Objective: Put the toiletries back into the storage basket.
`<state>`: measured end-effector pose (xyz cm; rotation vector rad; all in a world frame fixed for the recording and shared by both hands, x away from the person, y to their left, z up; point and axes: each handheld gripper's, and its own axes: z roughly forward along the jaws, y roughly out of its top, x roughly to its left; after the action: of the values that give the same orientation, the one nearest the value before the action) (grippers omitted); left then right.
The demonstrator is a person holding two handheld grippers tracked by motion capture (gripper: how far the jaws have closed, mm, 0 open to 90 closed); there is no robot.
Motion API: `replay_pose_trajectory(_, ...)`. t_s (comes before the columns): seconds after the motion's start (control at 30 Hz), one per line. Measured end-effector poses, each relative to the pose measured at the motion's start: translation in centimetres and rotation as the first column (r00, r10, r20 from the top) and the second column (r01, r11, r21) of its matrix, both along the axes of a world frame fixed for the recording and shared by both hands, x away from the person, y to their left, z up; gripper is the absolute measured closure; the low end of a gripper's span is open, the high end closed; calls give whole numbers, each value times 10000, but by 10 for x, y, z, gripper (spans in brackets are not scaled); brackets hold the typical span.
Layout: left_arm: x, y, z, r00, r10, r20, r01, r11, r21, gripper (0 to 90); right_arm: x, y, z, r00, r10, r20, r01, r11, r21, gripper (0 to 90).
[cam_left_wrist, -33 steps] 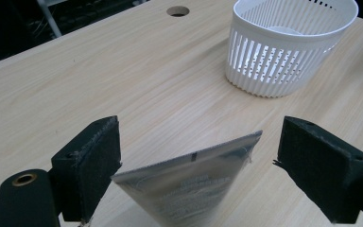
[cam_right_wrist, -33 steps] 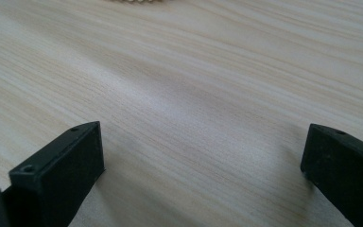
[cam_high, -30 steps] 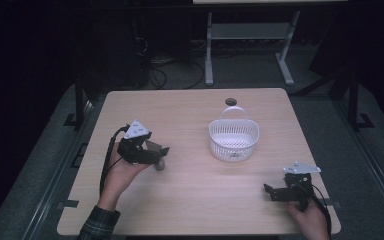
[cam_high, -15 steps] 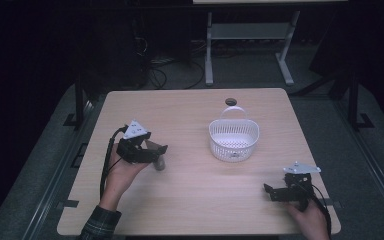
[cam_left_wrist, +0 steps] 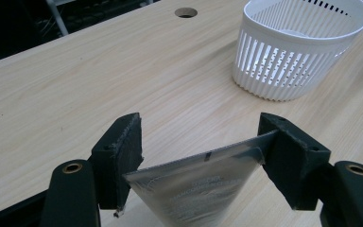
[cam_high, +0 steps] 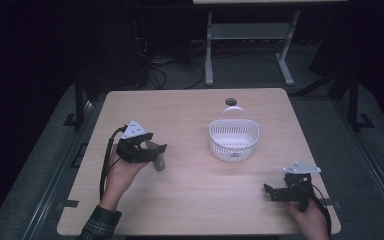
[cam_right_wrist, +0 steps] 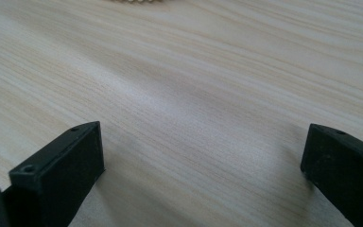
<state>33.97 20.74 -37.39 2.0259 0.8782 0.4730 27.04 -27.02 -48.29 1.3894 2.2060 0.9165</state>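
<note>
From the high view, your left gripper (cam_high: 155,152) sits at the left-middle of the wooden table (cam_high: 195,210), its jaws reaching toward the centre around a small silvery tube (cam_high: 158,163) that stands on the tabletop just under them. A white slatted basket (cam_high: 233,140) with its handle raised rests right of centre, well apart from the tube, with a round hole (cam_high: 230,102) in the table just behind it. Your right gripper (cam_high: 272,191) lies low near the table's front right corner, jaws pointing left toward the middle, nothing between them.

In the left gripper view, your left gripper (cam_left_wrist: 199,151) has its jaws just closing in on the tube (cam_left_wrist: 198,187), whose flat crimped end spans the gap from one pad to the other; the right pad touches the crimp's corner, and the left pad meets the tube's edge low down. You are pinching it across its width. The basket (cam_left_wrist: 293,52) stands beyond at upper right and the hole (cam_left_wrist: 185,12) at the top edge.

In the right gripper view, your right gripper (cam_right_wrist: 203,156) holds its jaws spread wide over bare wood grain of the table (cam_right_wrist: 194,85).
</note>
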Motion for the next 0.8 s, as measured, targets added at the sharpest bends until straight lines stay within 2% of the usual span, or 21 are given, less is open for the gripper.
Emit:
replay_pose_trajectory(0.57, 1, 3, 1, 9994, -322, -156, 321, 9995, -55, 323, 0, 0, 0, 10000, 0, 0, 0, 10000, -1, 0)
replay_pose_trajectory(0.8, 0, 3, 4, 9989, -464, -100, 464, 9989, -19, 323, 0, 0, 0, 10000, -1, 0, 1, 10000, 1, 0)
